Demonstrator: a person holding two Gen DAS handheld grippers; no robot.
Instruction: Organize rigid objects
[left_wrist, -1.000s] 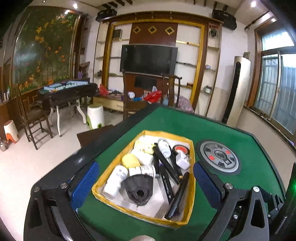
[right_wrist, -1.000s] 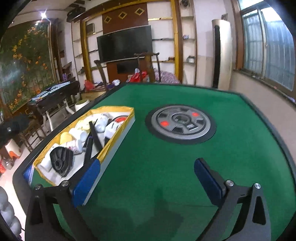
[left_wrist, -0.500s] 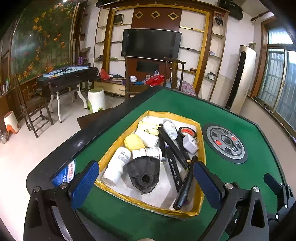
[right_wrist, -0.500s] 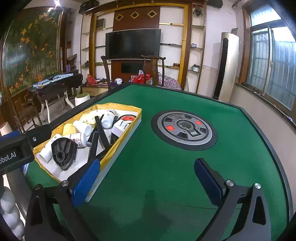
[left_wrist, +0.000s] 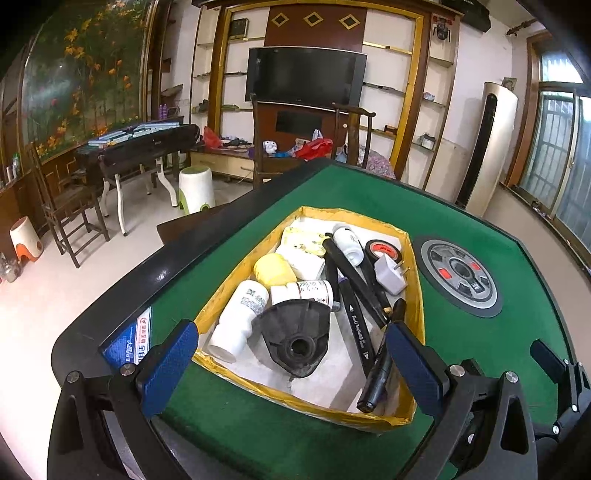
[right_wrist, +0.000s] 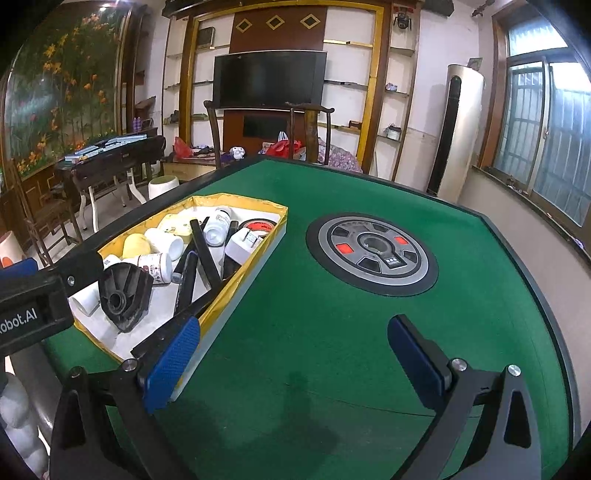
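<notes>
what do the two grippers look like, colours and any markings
Both grippers look alike: black angular frames with silver screws, and two fingers faced with blue textured pads. The left gripper shows this in its own view, as does the right gripper. In the right view the left gripper's black body bears white lettering ending "obot.AI". No cables or sleeves show.

Yellow-rimmed tray (left_wrist: 243, 258) on green table: white bottles (left_wrist: 240, 317), black markers (left_wrist: 356, 325), black plastic part (left_wrist: 295, 339).
</notes>
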